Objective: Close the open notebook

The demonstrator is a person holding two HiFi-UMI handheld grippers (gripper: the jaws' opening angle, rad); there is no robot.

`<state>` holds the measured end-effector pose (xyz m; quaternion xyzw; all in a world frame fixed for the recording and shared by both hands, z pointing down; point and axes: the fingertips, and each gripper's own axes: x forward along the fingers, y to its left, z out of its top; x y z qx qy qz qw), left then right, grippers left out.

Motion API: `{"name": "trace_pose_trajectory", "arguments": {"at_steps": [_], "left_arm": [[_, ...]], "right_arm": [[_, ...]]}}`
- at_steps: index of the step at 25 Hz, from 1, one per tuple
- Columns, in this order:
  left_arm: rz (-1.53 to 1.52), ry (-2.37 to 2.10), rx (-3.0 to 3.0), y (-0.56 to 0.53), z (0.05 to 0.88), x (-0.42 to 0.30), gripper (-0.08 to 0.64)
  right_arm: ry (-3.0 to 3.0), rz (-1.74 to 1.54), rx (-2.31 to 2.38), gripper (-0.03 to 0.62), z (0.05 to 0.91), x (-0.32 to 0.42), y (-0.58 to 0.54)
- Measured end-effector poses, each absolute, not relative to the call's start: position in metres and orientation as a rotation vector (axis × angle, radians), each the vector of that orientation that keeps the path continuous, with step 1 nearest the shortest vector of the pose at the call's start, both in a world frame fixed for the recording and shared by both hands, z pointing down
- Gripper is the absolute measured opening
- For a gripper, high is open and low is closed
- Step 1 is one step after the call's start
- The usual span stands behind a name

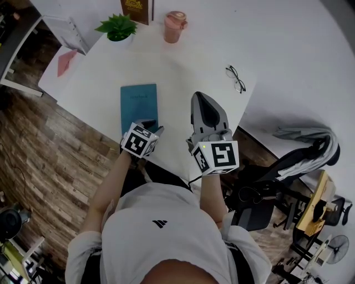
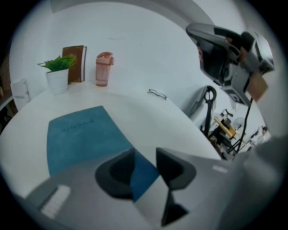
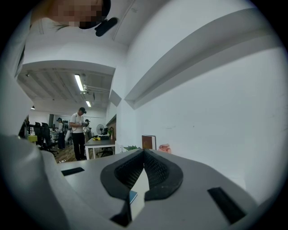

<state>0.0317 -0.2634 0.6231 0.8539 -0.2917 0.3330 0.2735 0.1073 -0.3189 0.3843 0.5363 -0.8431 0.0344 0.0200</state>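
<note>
Fingers (image 2: 114, 173) of the left gripper (image 2: 145, 155) stand apart with nothing pressed between them. Those of the right gripper (image 3: 144, 152) meet at their tips, empty. Under both spreads the white table (image 1: 183, 72). The teal notebook (image 1: 138, 105) lies closed and flat on it, its near corner showing in the gap between the left fingers, off to the left of the right ones. Far beyond the fingers stand a brown book (image 1: 136, 10), a potted plant (image 1: 118, 28) and a pink bottle (image 1: 175, 26). Glasses (image 1: 236, 79) lie beyond the right fingers, to their right.
</note>
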Motion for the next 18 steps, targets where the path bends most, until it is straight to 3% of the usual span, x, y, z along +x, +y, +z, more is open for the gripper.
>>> {"name": "trace_pose_trajectory", "arguments": {"at_steps": [5,18], "left_arm": [[0.868,-0.780,2.276,-0.255,0.623,0.031,0.145],[0.874,-0.845,2.329,-0.246,0.619,0.031,0.011]], "right_arm": [[-2.622,0.106,1.654,-0.002,0.384,0.105,-0.321],[-2.647,0.095,1.636,-0.002,0.380,0.095,-0.320]]}}
